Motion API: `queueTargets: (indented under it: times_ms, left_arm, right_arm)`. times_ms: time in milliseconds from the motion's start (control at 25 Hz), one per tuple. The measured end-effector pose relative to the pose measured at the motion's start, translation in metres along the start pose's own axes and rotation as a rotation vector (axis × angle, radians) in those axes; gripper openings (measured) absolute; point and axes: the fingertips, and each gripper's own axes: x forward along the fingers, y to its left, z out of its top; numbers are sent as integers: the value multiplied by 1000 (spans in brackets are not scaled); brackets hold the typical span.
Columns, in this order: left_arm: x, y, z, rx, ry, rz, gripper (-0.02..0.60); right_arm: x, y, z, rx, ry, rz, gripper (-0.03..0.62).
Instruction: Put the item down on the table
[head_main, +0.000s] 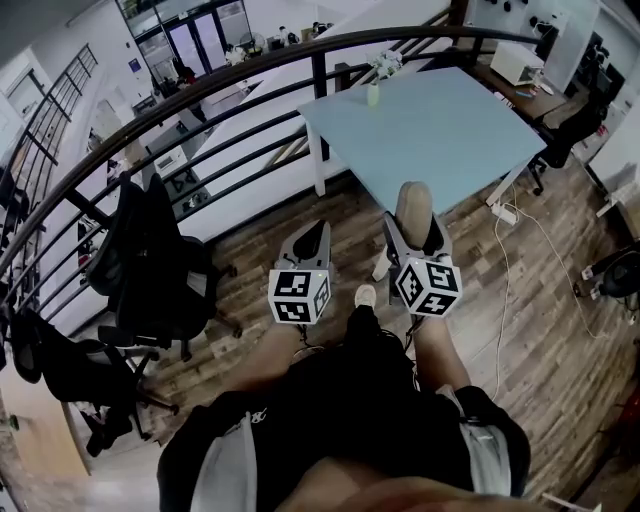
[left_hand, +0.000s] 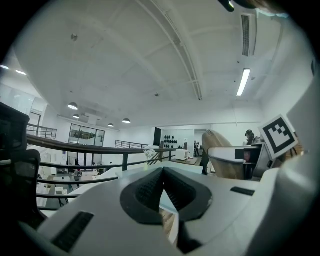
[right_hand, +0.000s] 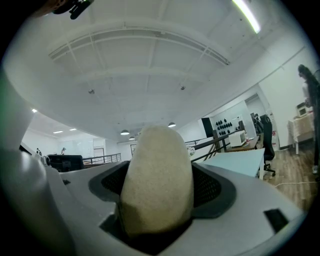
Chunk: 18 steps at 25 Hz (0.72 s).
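Fingers (right_hand: 212, 189) of the right gripper (head_main: 413, 232) clench a beige, rough-surfaced oval lump (right_hand: 157, 180), which stands upright between them, held in the air near the front edge of the pale blue worktop (head_main: 440, 130). On the left gripper (head_main: 308, 243), the fingers (left_hand: 145, 192) are pressed together at the tips with nothing between them.

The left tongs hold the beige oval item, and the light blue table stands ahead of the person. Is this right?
Not quite: the right tongs hold the beige oval item, as the right gripper view shows. The light blue table does stand ahead.
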Motion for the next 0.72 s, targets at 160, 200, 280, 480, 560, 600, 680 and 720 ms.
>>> queueTargets:
  times_ms: [160, 200, 280, 480, 560, 600, 680, 720]
  left_arm:
    - [19, 13, 3, 16, -6, 3, 14]
    - [26, 15, 3, 21, -8, 2, 14]
    - [40, 19, 5, 28, -11, -2, 14]
    - [87, 32, 11, 32, -17, -8, 14]
    - [109, 39, 13, 33, -15, -11, 14]
    - [120, 43, 14, 33, -13, -11, 14]
    - [144, 51, 20, 36, -9, -9, 14]
    - [156, 54, 23, 37, -8, -8, 14]
  right_arm:
    - [23, -1, 1, -16, -15, 15, 388]
    - [31, -4, 1, -17, -15, 17, 388]
    - [45, -10, -1, -16, -15, 17, 388]
    - [91, -29, -3, -16, -12, 14, 388]
    - [112, -36, -1, -15, -13, 15, 388]
    - [124, -40, 1, -11, -13, 15, 388]
    - [149, -48, 5, -5, -12, 18, 388]
    - [161, -52, 7, -5, -9, 20, 389]
